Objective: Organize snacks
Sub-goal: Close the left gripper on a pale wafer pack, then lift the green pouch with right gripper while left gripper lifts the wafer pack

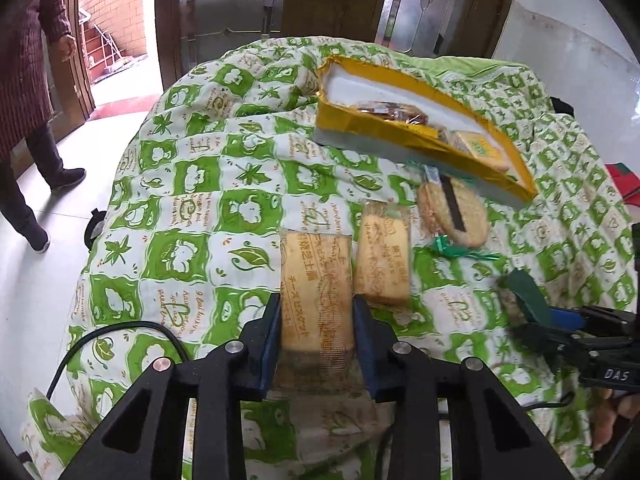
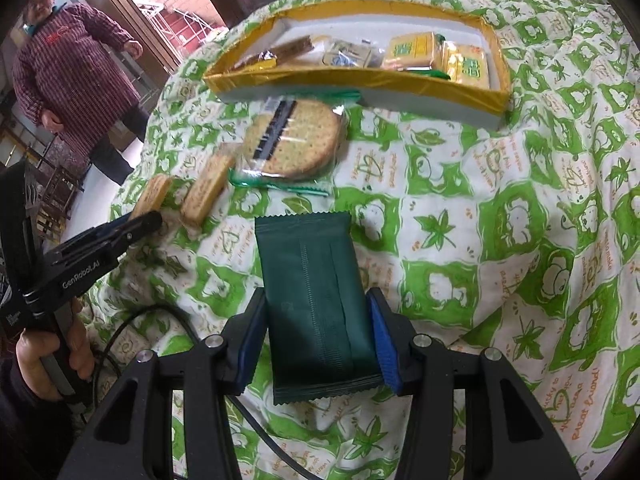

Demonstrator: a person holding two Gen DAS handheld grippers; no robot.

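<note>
**Inspector:** Report what you hold, nearest first.

**Operator:** My left gripper [image 1: 316,312] is clamped on a pale cheese biscuit pack [image 1: 316,292], pads on both long sides, the pack low over the quilt [image 1: 180,184]. My right gripper [image 2: 316,332] is clamped across a dark green packet [image 2: 316,300], also just above the quilt.

**Inspector:** How will you finish the step properly?

**Operator:** In my judgement, lift each pack clear, carry it over the near wall of the yellow tray [image 2: 360,80], and release only above bare white floor, one hand at a time so the 2 grippers stay apart.

**Inspector:** Obstructions?

**Operator:** A second biscuit pack [image 1: 384,260] lies just beside my left load. Beyond it, a round cracker bag [image 2: 292,144] rests against the tray's front wall. The tray's right half is already filled with yellow packs [image 2: 416,50]. A bystander [image 2: 68,76] stands well apart by the doorway.
</note>
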